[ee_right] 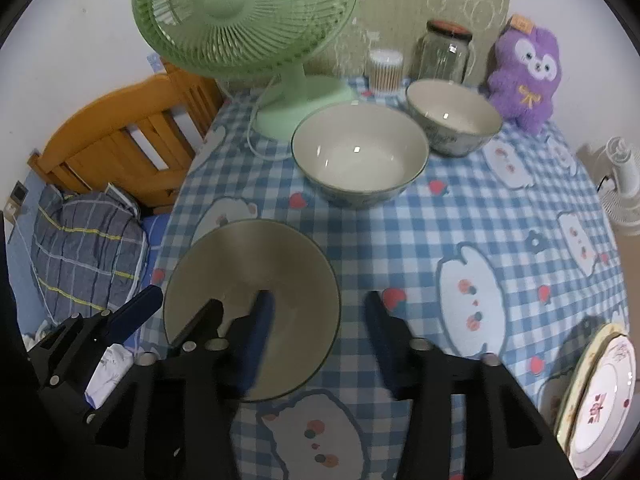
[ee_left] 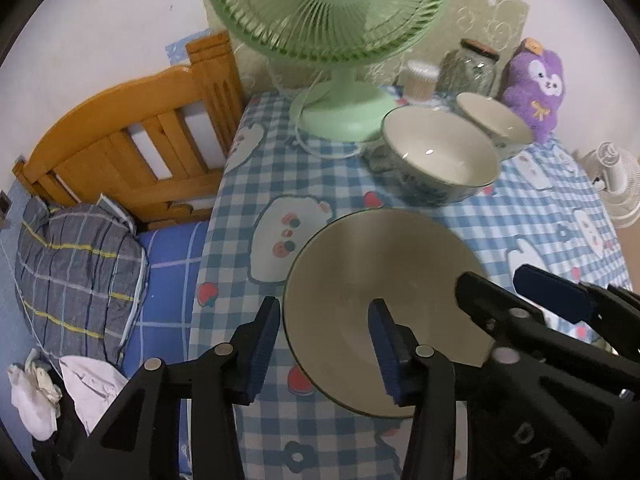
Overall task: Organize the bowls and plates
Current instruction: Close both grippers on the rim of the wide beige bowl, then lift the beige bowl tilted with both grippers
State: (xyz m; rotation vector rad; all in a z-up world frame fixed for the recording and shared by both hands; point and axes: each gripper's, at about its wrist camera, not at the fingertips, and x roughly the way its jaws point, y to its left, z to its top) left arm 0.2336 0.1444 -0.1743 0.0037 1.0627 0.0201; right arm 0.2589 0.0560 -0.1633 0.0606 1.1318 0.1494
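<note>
We have both tools down over the nearest bowl [ee_left: 384,312] — a large one, its inside grey in shadow, sitting on the blue checked tablecloth [ee_left: 320,184]. Our left gripper [ee_left: 326,344] straddles the rim at nine o'clock, one finger outside the wall and one inside. Our right gripper [ee_right: 320,332] straddles the rim at three o'clock the same way. Both sets of jaws stand partly open with the wall between them; we see a gap beside the pads, so neither is clamped yet, though blur on the right side makes that less sure.

Beyond, at about twelve o'clock from the near bowl, stands a second bowl [ee_right: 360,156], white inside with a patterned outer wall. A third bowl [ee_right: 452,116] sits just behind it toward one o'clock, close beside it.

At four o'clock, near the table edge, plates [ee_right: 600,396] are stacked — the top one flowered.

Farthest back stand a green fan [ee_right: 248,20], a tub of cotton swabs [ee_right: 385,70], a glass jar [ee_right: 444,52] and a purple plush toy [ee_right: 524,76].
</note>
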